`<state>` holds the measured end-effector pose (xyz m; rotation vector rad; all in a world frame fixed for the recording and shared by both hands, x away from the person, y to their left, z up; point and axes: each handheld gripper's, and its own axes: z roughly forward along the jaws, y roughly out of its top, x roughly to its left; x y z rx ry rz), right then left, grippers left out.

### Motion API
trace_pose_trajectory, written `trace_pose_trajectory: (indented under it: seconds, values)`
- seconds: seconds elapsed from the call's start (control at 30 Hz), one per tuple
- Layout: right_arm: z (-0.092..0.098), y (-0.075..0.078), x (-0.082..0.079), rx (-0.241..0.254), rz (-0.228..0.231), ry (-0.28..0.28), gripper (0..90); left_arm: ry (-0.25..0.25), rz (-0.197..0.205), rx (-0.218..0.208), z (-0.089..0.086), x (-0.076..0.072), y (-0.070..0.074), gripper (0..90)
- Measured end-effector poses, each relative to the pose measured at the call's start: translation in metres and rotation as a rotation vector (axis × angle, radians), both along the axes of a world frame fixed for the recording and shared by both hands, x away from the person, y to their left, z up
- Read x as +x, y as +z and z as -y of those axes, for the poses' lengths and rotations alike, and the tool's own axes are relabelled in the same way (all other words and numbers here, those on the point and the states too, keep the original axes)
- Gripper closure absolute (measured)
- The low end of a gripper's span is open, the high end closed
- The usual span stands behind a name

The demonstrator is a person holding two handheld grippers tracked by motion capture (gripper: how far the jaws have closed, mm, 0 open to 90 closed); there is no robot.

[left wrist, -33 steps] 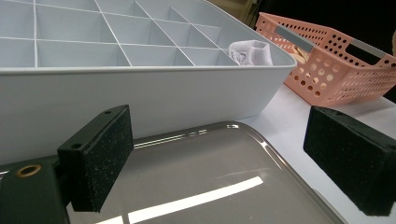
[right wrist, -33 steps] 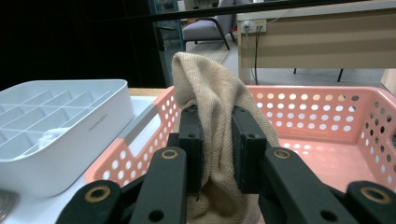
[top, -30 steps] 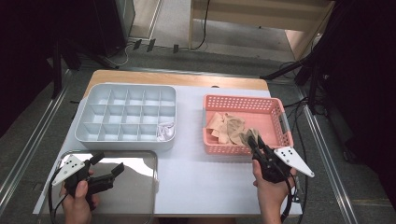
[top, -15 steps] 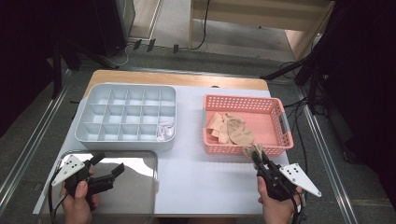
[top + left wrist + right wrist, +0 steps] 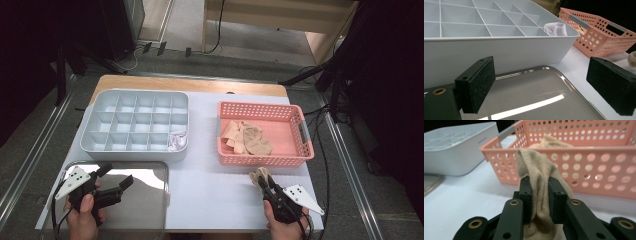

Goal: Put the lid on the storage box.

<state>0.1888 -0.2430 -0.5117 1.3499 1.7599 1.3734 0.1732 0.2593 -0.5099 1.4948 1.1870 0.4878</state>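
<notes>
My right gripper (image 5: 263, 182) (image 5: 540, 195) is shut on a beige sock (image 5: 537, 170) (image 5: 259, 175), low over the white table in front of the pink basket (image 5: 260, 161) (image 5: 499, 147). More beige socks (image 5: 247, 137) lie inside that basket. My left gripper (image 5: 116, 181) (image 5: 549, 85) stands open over the shiny metal tray (image 5: 150, 175) (image 5: 531, 97) with nothing between its pads. A white sock (image 5: 177, 141) (image 5: 555, 28) sits in the near right compartment of the grey divided box (image 5: 100, 145) (image 5: 499, 47).
The divided box stands behind the tray at the left, the basket at the right. A strip of white table (image 5: 215, 190) lies between tray and right gripper. A wooden board edge (image 5: 200, 85) runs along the back. Cables (image 5: 320, 150) trail at the right.
My right gripper has come back out of the basket toward the near edge and sunk toward the table, carrying the beige sock. The left gripper has stayed put.
</notes>
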Motion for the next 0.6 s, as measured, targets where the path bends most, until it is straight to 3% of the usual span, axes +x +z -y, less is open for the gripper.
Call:
trace_pose_trajectory:
  seconds: [0.3,0.5,0.6]
  values:
    - [-0.018,-0.016,-0.002,-0.047,-0.056,0.056,71.7,-0.005,0.003,0.002,0.001,0.000,0.000,8.6]
    - [-0.022,-0.013,-0.005,-0.004,-0.041,0.121,44.6,-0.004,0.000,0.001,0.001,0.000,0.000,8.6]
    - [-0.023,-0.011,-0.007,0.014,-0.042,0.126,37.7,-0.004,0.002,0.002,0.001,0.000,0.000,8.6]
